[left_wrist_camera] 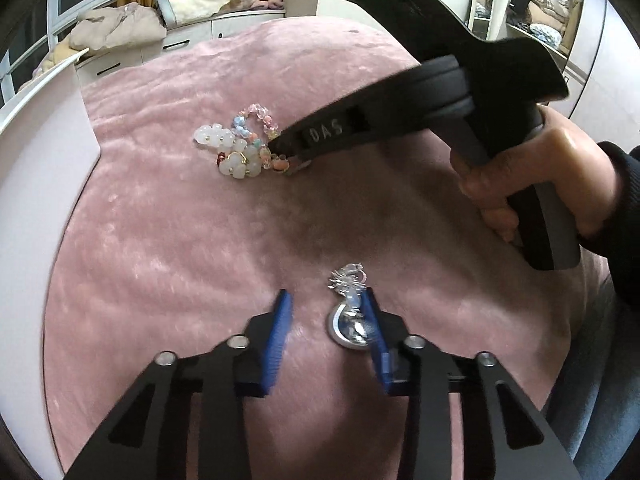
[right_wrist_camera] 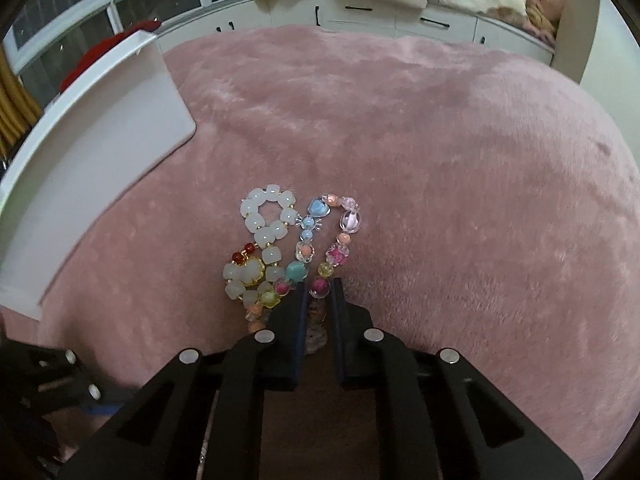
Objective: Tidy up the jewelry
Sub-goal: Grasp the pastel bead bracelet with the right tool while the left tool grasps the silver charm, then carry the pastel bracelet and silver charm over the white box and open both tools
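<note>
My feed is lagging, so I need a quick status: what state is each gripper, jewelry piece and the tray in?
Left hand-held gripper: open, silver piece between its fingers.
Right hand-held gripper: shut on colourful bead bracelet.
White bead bracelet: lying on the pink blanket, touching the colourful one.
Silver charm piece: lying on the blanket, ungripped.
White tray: nothing visible inside.

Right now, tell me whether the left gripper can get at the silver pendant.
Probably yes. The left gripper is open, and the silver pendant lies on the pink blanket just inside its right finger, nothing covering it. The right gripper is busy at the beaded bracelets, well clear.
</note>
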The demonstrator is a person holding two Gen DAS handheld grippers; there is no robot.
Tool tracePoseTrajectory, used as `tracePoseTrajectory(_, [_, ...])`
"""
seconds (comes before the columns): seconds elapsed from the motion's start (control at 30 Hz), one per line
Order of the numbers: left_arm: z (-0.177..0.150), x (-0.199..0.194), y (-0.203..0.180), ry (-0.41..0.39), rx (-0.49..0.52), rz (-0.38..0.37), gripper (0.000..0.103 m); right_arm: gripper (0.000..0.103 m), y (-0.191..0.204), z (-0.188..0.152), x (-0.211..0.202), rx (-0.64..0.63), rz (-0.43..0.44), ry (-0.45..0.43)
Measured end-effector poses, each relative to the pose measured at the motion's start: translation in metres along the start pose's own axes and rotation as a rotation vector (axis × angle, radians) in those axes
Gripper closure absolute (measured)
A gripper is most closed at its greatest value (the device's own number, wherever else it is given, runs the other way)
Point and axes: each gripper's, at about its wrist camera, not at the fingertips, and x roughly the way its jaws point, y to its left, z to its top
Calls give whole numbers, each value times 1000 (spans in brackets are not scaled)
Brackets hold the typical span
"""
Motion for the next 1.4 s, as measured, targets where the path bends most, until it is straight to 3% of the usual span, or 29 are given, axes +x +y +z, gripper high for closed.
tracePoseTrajectory(0.1, [-2, -1, 0, 8, -6, -23, 82, 92, -1, 0, -5, 10, -2, -20])
tracePoseTrajectory(0.37, [-13, -16, -5, 7, -12, -28, 82, 92, 1, -2, -26, 29, 1, -68])
tracePoseTrajectory(0.7, [5, -24, 15, -19, -71, -29, 82, 92, -9, -3, -63, 87, 17, -153])
tracePoseTrajectory(1.0, [3, -63, 38, -75, -110, 8, 82, 92, -10, 2, -101, 125, 55, -226])
tracePoseTrajectory(1.17, [-3, -84, 56, -66, -171, 62, 82, 92, -8, 9, -117, 136, 75, -246])
tracePoseTrajectory(1.4, [-9, -123, 78, -147, -230, 92, 82, 92, 10, 29, -141, 109, 108, -281])
